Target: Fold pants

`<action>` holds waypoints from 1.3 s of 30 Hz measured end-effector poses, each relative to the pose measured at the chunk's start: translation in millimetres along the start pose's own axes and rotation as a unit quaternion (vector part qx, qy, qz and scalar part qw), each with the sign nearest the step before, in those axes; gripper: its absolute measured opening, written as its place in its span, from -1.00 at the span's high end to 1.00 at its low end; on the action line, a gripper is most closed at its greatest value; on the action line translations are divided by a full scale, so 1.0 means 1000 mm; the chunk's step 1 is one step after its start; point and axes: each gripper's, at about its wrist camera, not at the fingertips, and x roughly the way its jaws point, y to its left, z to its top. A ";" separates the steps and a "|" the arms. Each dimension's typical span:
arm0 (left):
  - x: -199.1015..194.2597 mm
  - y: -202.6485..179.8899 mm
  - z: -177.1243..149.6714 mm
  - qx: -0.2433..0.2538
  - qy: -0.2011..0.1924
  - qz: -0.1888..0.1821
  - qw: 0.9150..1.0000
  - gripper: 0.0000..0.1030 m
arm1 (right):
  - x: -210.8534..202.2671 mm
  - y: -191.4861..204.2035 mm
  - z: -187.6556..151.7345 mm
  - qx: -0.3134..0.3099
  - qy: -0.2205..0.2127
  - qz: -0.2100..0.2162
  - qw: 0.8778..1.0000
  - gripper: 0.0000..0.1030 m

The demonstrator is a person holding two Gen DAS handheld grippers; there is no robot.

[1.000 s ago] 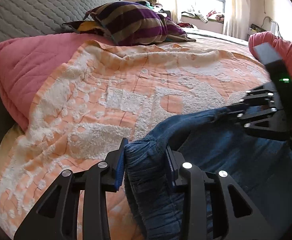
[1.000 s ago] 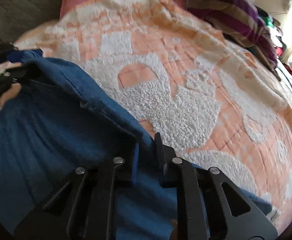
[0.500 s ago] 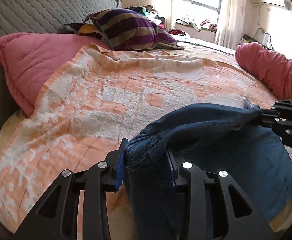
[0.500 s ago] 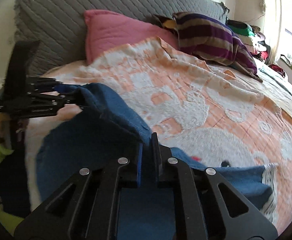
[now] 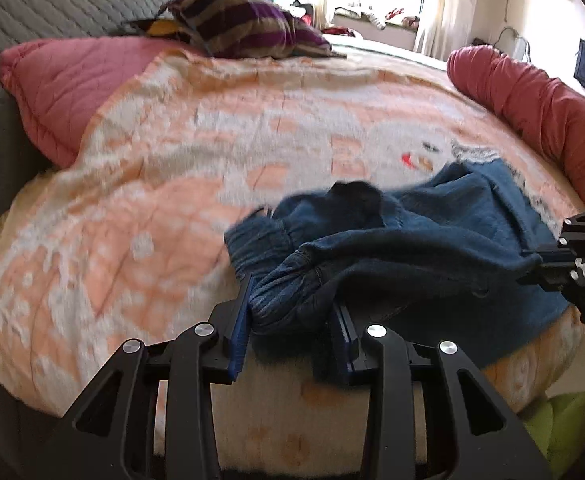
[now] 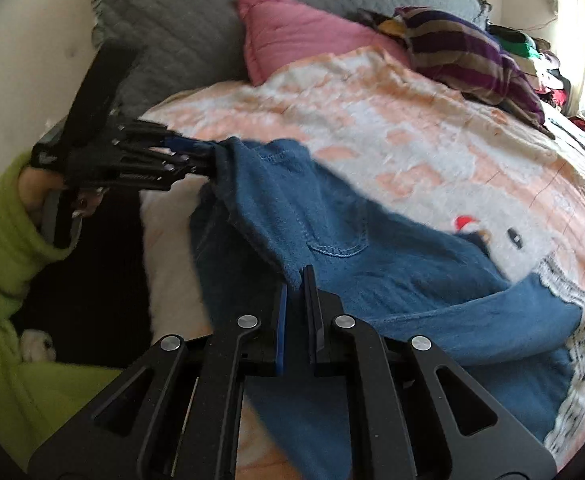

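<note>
Blue denim pants (image 5: 432,240) lie bunched on the orange and white blanket (image 5: 172,200), near the bed's front edge. My left gripper (image 5: 292,308) is shut on their gathered elastic waistband, which fills the gap between the blue pads. In the left wrist view my right gripper (image 5: 542,266) pinches the same garment at the far right. The right wrist view shows the pants (image 6: 372,272) spread out, a back pocket facing up, with my right gripper (image 6: 297,280) shut on a thin fabric edge. My left gripper (image 6: 196,152) holds the other corner at the left, so the edge hangs taut between them.
A pink pillow (image 5: 72,84) and a striped pillow (image 5: 236,24) lean on the grey quilted headboard (image 5: 52,4). A red bolster (image 5: 540,108) lies along the right side. A hand in a green sleeve (image 6: 0,232) holds the left gripper off the bed's edge.
Both grippers have drawn back toward the bed's near edge with the pants in them. More of the blanket shows beyond the pants, and the right gripper's pads have closed tight on the fabric.
</note>
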 end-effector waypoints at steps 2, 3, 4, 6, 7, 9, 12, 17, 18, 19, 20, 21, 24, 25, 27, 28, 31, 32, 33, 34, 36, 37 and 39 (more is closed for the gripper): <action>0.000 0.003 -0.009 -0.006 0.008 -0.001 1.000 0.26 | 0.006 0.007 -0.007 -0.001 0.013 0.004 1.000 0.94; 0.001 0.004 -0.011 -0.010 0.013 -0.003 1.000 0.21 | 0.012 0.012 -0.011 -0.003 0.024 0.005 1.000 0.94; 0.002 0.006 -0.015 -0.014 0.022 -0.008 1.000 0.18 | 0.015 0.015 -0.014 -0.006 0.031 0.004 0.999 0.94; 0.003 0.009 -0.020 -0.022 0.030 -0.015 0.999 0.13 | 0.020 0.021 -0.018 -0.011 0.041 0.003 0.999 0.94; 0.003 0.010 -0.023 -0.025 0.034 -0.015 0.999 0.10 | 0.021 0.023 -0.019 -0.012 0.044 0.002 0.999 0.94; -0.002 0.014 -0.028 -0.035 0.035 -0.014 0.999 0.01 | 0.021 0.023 -0.021 -0.007 0.043 0.004 0.999 0.94; -0.010 0.023 -0.035 -0.055 0.036 -0.013 0.998 0.01 | 0.021 0.028 -0.024 -0.012 0.046 0.008 0.999 0.94; -0.039 0.034 -0.035 -0.092 0.002 0.002 0.996 0.17 | 0.021 0.032 -0.027 -0.009 0.043 0.020 0.999 0.88; -0.043 0.032 -0.031 -0.093 -0.007 -0.001 0.996 0.27 | 0.023 0.031 -0.027 -0.007 0.044 0.024 0.999 0.87; -0.046 0.024 -0.024 -0.090 -0.017 -0.010 0.996 0.30 | 0.023 0.031 -0.027 -0.005 0.045 0.026 0.999 0.87; -0.047 0.018 -0.019 -0.084 -0.022 -0.018 0.996 0.30 | 0.024 0.031 -0.027 -0.004 0.046 0.029 0.999 0.84; -0.045 0.008 -0.014 -0.073 -0.026 -0.029 0.997 0.30 | 0.024 0.032 -0.028 -0.002 0.046 0.035 0.998 0.82; -0.029 -0.025 -0.001 -0.031 -0.017 -0.051 0.998 0.32 | 0.019 0.037 -0.028 -0.005 0.043 0.051 0.998 0.75; -0.019 -0.034 0.001 -0.017 -0.008 -0.050 0.999 0.32 | 0.015 0.038 -0.027 -0.009 0.040 0.052 0.998 0.67; 0.003 -0.040 -0.003 0.005 0.013 -0.023 1.000 0.32 | 0.001 0.035 -0.022 -0.008 0.018 0.056 0.998 0.66; 0.012 -0.038 -0.009 0.009 0.024 -0.004 1.000 0.37 | -0.006 0.032 -0.020 -0.004 0.006 0.056 0.998 0.61; 0.017 -0.029 -0.018 -0.010 0.023 -0.028 0.999 0.41 | -0.011 0.019 -0.014 0.014 -0.009 0.026 1.000 0.43; 0.016 -0.030 -0.018 -0.007 0.021 -0.027 0.999 0.41 | -0.003 0.012 -0.012 0.029 0.002 0.018 0.999 0.43; 0.015 -0.031 -0.018 -0.004 0.019 -0.025 0.999 0.41 | 0.005 0.007 -0.012 0.041 0.012 0.015 0.999 0.43; 0.015 -0.032 -0.019 -0.003 0.018 -0.025 1.000 0.41 | 0.014 0.003 -0.012 0.051 0.025 0.014 0.998 0.43; 0.015 -0.032 -0.022 -0.002 0.015 -0.026 1.000 0.41 | 0.034 0.003 -0.019 0.061 0.061 0.013 0.996 0.43; 0.015 -0.031 -0.022 -0.003 0.014 -0.029 0.999 0.41 | 0.042 0.004 -0.022 0.062 0.074 0.009 0.995 0.40; 0.015 -0.030 -0.023 -0.006 0.014 -0.033 0.999 0.41 | 0.043 0.003 -0.026 0.069 0.072 0.010 0.995 0.39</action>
